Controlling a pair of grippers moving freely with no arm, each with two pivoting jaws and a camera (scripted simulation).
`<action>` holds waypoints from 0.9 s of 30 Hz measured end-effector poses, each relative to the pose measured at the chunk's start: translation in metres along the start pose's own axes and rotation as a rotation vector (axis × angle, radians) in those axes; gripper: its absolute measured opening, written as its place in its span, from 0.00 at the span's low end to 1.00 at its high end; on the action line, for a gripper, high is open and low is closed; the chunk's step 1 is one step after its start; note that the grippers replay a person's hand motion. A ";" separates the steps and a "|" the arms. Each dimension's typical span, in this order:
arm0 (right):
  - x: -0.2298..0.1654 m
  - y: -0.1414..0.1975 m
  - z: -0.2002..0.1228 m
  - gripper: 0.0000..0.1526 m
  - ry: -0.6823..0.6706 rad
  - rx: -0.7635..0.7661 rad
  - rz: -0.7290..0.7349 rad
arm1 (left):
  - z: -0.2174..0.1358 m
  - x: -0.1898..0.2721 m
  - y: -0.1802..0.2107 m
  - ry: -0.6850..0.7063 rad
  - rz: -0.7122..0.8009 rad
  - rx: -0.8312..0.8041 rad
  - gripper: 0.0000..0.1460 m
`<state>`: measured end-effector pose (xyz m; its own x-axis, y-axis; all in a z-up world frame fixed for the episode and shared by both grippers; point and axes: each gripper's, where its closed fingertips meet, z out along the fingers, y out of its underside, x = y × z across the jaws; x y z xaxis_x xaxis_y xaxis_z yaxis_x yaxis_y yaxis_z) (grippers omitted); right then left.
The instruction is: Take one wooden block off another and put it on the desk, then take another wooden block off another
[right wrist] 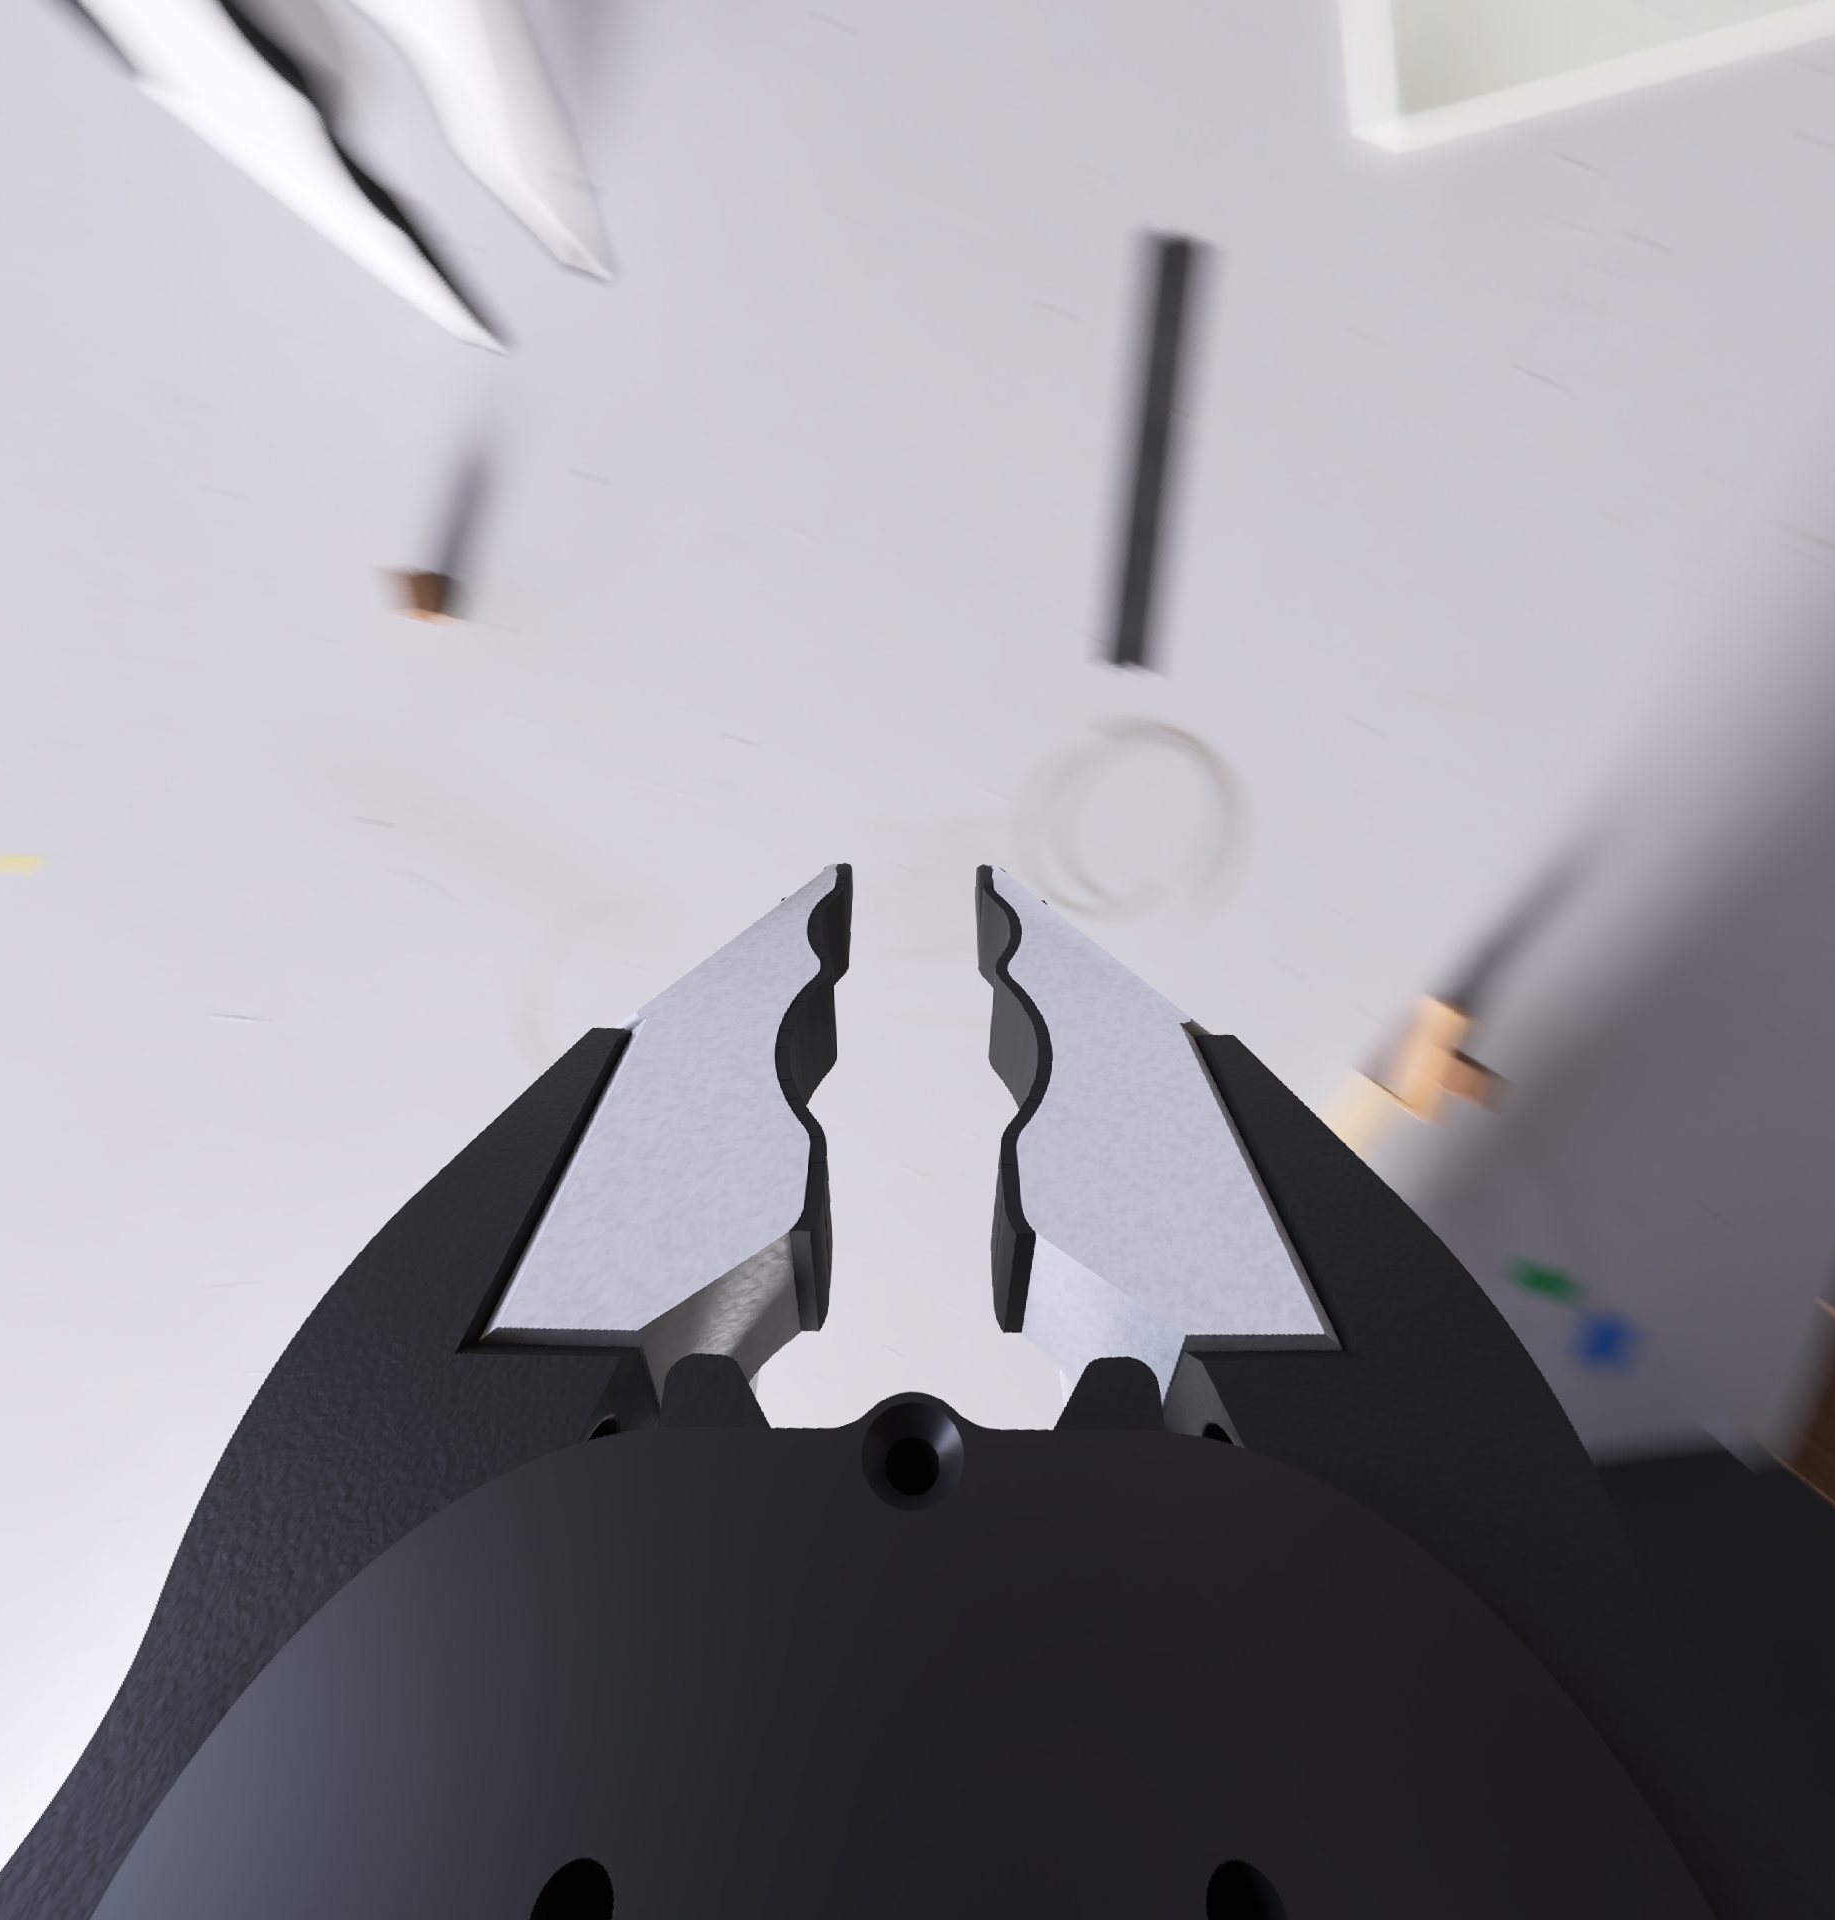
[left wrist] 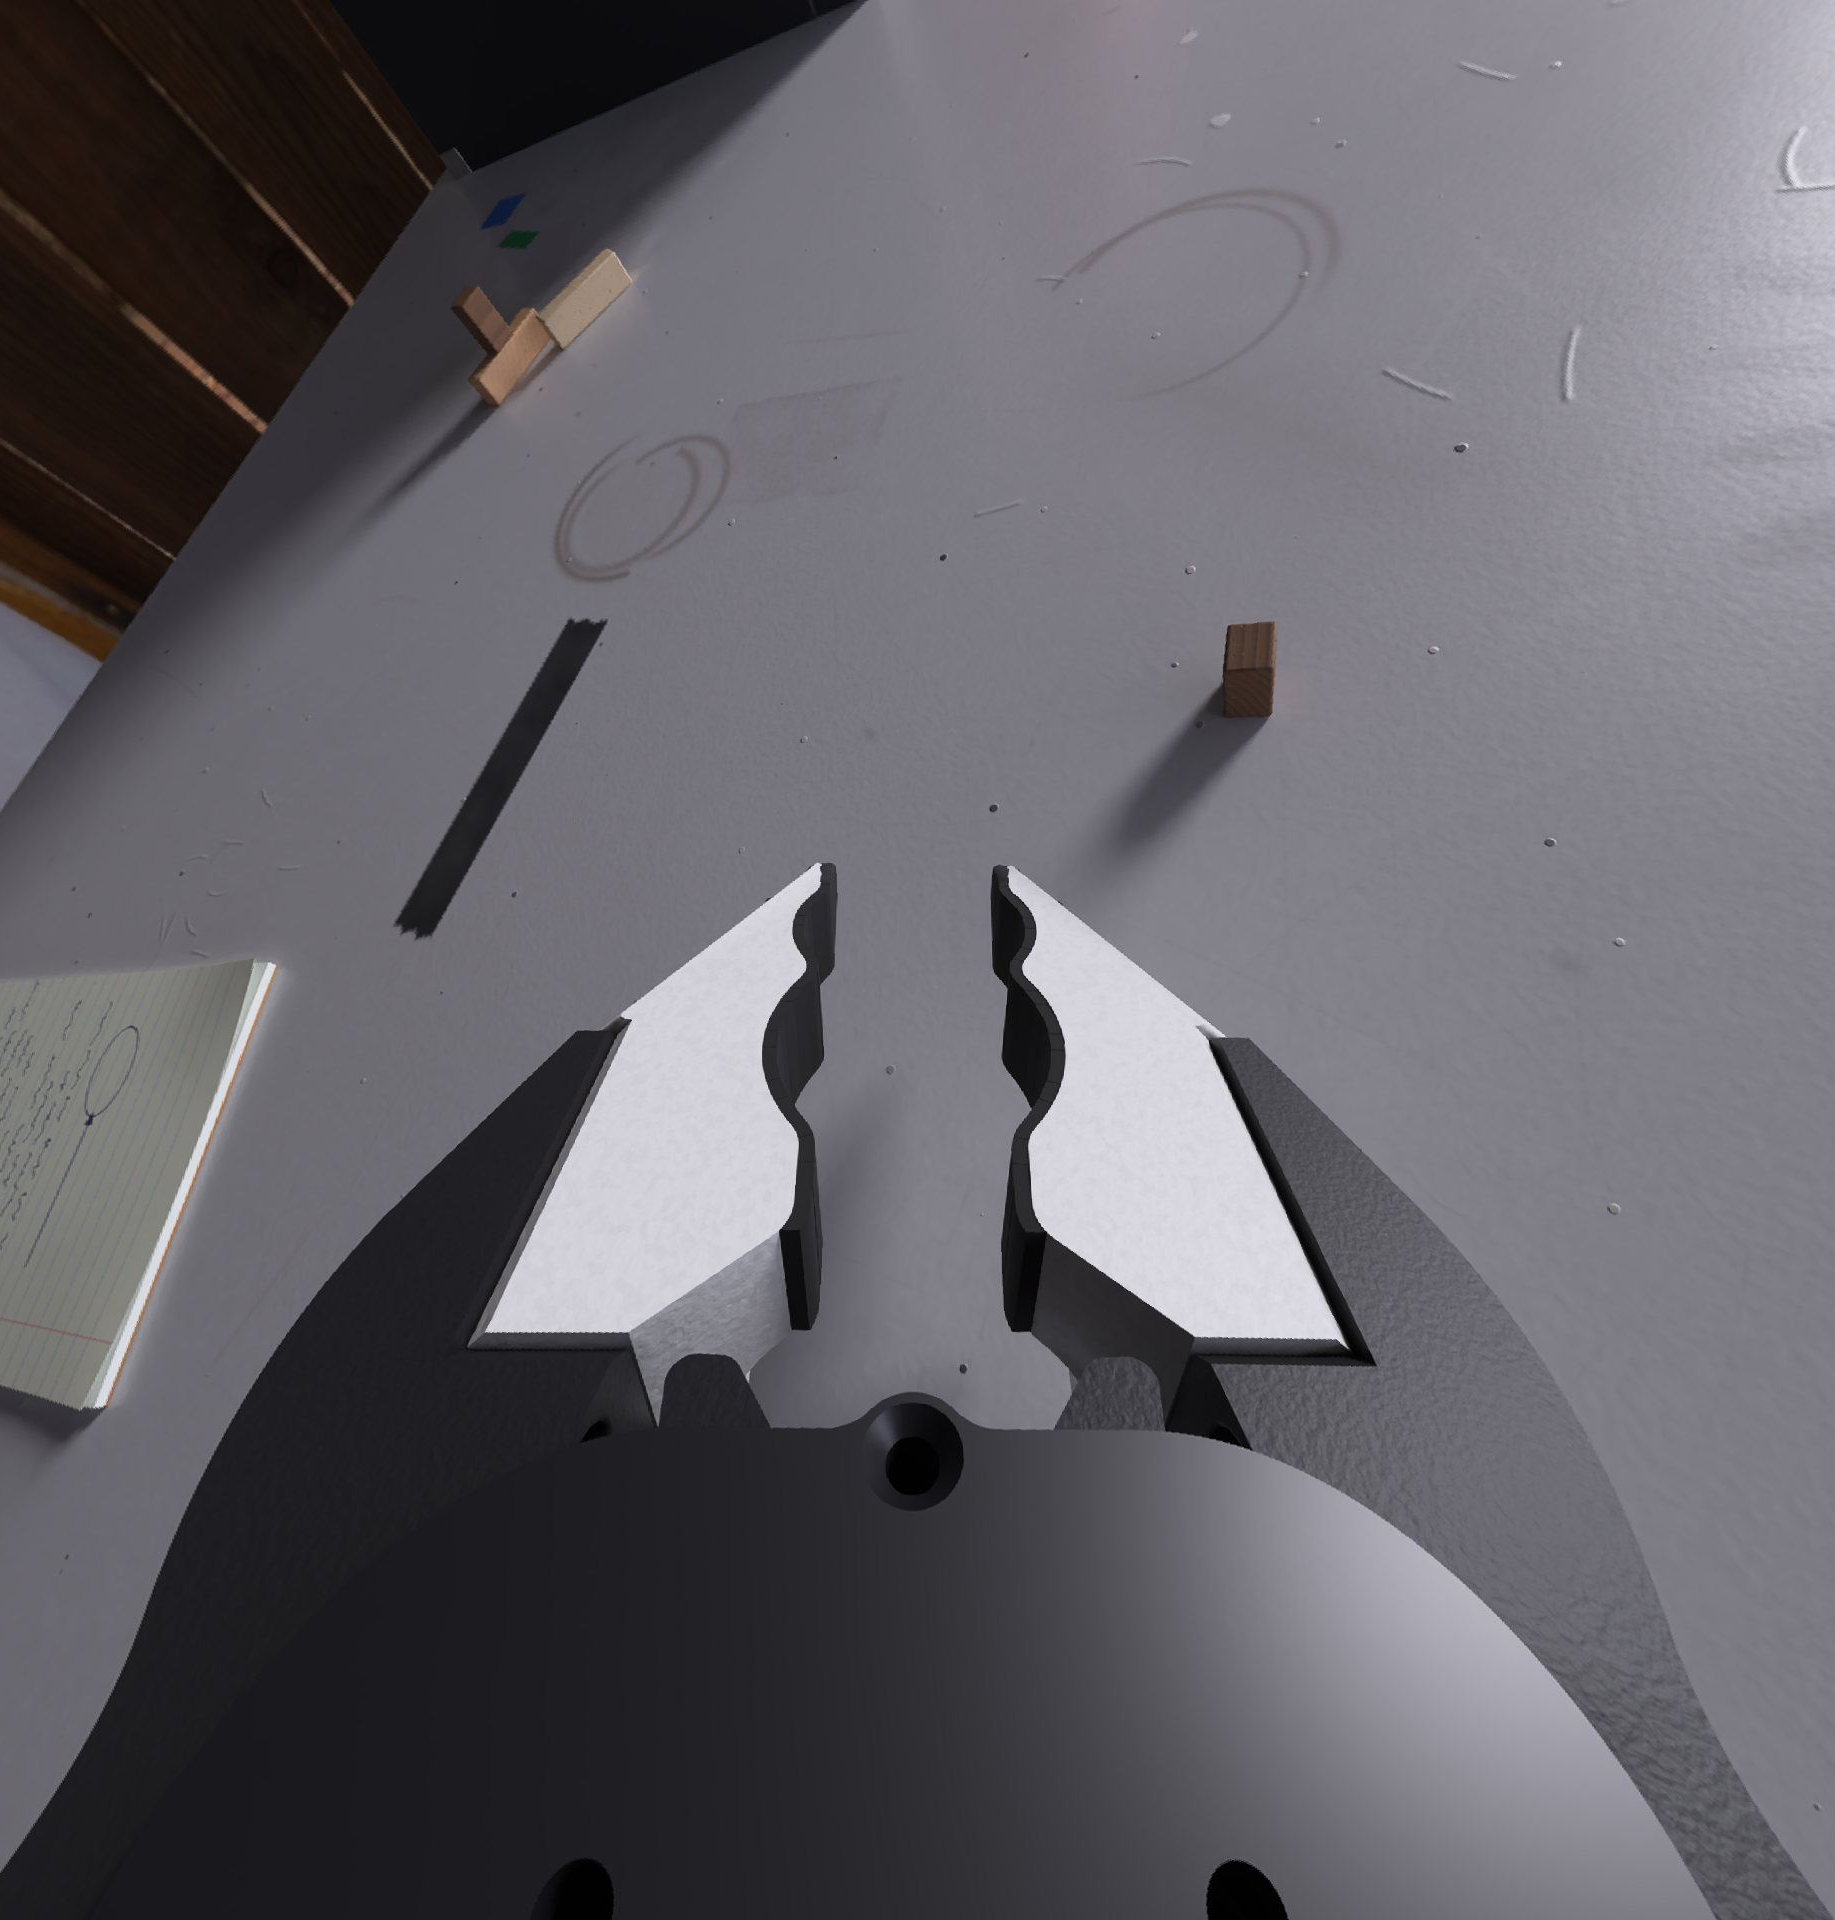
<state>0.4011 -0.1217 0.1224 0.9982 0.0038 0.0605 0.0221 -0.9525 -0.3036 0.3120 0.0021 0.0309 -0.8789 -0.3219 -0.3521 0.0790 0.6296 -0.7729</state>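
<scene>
In the left wrist view a small brown wooden block (left wrist: pixel 1249 670) stands alone on the white desk (left wrist: pixel 1100 520), ahead and right of my left gripper (left wrist: pixel 913 883), which is open and empty. Far ahead to the left lies a cluster of wooden blocks (left wrist: pixel 508 348) with a pale block (left wrist: pixel 587 295) touching it. My right gripper (right wrist: pixel 913 883) is open and empty above the desk; its view is blurred. There the lone block (right wrist: pixel 427 594) shows at upper left and the cluster (right wrist: pixel 1432 1055) at right. The left gripper's fingers (right wrist: pixel 445 301) show at top left.
A black tape strip (left wrist: pixel 502 774) lies left of the left gripper and shows in the right wrist view (right wrist: pixel 1152 447). A lined notepad (left wrist: pixel 82 1164) lies at the left. Blue and green markers (left wrist: pixel 508 223) lie beyond the cluster. A dark wooden cabinet (left wrist: pixel 144 260) borders the desk's left edge.
</scene>
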 end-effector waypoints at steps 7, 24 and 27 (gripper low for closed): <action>0.147 0.078 0.024 0.18 0.096 -0.216 0.031 | 0.000 -0.001 0.000 0.003 -0.011 -0.001 0.20; 0.178 0.117 0.065 0.06 0.003 -0.333 0.177 | -0.001 -0.004 0.002 0.004 -0.019 0.000 0.20; 0.146 0.090 0.039 0.06 -0.012 -0.209 0.158 | -0.001 -0.004 0.002 0.000 -0.015 0.001 0.20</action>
<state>0.5513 -0.1946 0.0669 0.9890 -0.1472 0.0168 -0.1447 -0.9839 -0.1050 0.3146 0.0054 0.0314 -0.8799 -0.3315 -0.3404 0.0663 0.6238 -0.7788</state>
